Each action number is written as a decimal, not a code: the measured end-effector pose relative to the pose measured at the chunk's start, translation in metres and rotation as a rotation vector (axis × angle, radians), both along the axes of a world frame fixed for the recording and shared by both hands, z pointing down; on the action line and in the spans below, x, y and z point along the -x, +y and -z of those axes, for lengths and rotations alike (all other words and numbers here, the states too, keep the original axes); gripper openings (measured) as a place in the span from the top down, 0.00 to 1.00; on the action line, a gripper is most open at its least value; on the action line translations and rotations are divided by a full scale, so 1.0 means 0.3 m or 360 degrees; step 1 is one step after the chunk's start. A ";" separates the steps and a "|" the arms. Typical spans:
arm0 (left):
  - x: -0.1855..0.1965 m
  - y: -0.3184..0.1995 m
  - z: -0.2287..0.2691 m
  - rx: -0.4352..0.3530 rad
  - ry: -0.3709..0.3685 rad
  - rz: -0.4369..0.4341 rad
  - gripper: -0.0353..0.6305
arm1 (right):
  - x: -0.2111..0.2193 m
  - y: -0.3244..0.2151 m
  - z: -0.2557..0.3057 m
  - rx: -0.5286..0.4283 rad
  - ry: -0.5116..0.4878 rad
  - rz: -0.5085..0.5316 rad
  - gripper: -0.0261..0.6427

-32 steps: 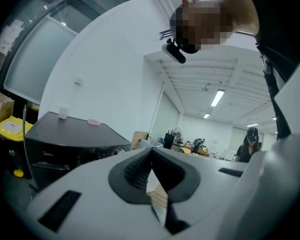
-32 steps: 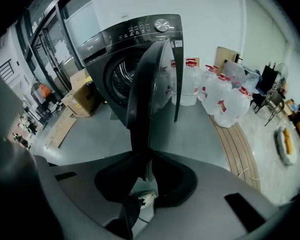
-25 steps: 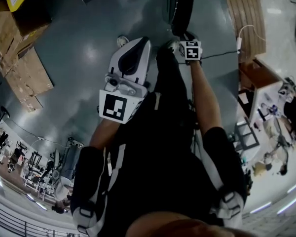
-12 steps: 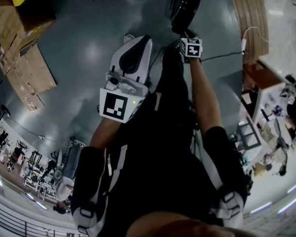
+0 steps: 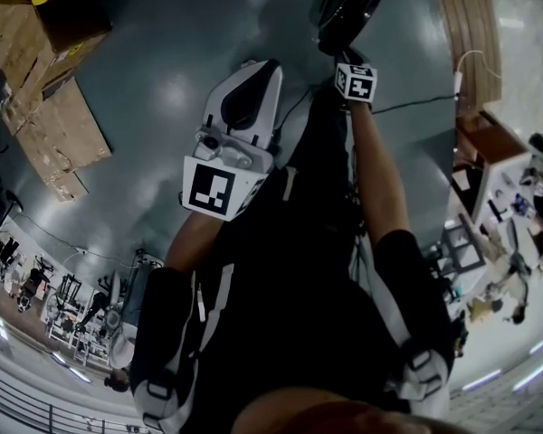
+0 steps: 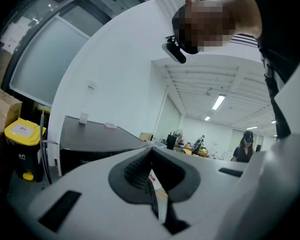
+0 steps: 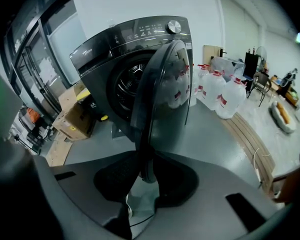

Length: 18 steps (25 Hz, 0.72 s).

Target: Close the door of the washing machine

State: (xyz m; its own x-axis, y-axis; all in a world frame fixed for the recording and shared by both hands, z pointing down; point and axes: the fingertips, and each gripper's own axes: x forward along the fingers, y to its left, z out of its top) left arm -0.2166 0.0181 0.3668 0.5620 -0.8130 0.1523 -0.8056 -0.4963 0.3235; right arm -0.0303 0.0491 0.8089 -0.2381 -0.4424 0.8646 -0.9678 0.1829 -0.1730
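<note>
Office-cum-lab: strip lights [image 6: 218, 102], cluttered desks [image 6: 192, 146], cardboard boxes [image 5: 59, 134], water jugs [image 7: 226, 96].

The washing machine [image 7: 125, 49] stood with its back to the wall. Its door [image 7: 160, 99] was swung out in front of the drum opening, edge-on to the right gripper view. On the floor to the machine's left sat cardboard boxes [image 7: 77, 116] (a bin [image 6: 22, 134] stood near the machine on that side too). To its right, water jugs [image 7: 222, 96] clustered on the floor by the wall. In front of the jugs a strip of boards [image 7: 247, 144] ran along the floor. On the machine's top sat a cup [image 6: 83, 117], with a small flat thing [image 6: 110, 125] near it.
</note>
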 end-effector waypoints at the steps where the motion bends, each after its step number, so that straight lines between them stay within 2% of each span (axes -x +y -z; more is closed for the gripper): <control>1: 0.016 -0.003 -0.002 -0.0003 0.0000 -0.0003 0.94 | 0.016 -0.007 0.001 -0.0007 -0.0001 -0.0005 0.84; 11: 0.141 -0.028 -0.031 0.0012 0.0027 0.0000 0.94 | 0.183 -0.077 -0.002 -0.0028 -0.0041 -0.0005 0.83; 18: 0.223 -0.077 -0.043 0.0011 0.0043 0.0021 0.94 | 0.306 -0.155 0.023 -0.0036 -0.0053 -0.0110 0.82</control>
State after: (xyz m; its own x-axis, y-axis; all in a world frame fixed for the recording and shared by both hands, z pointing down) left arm -0.2836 -0.0048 0.3798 0.5552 -0.8193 0.1430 -0.8030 -0.4833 0.3486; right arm -0.1221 0.0027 0.8019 -0.2349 -0.4782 0.8463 -0.9720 0.1199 -0.2021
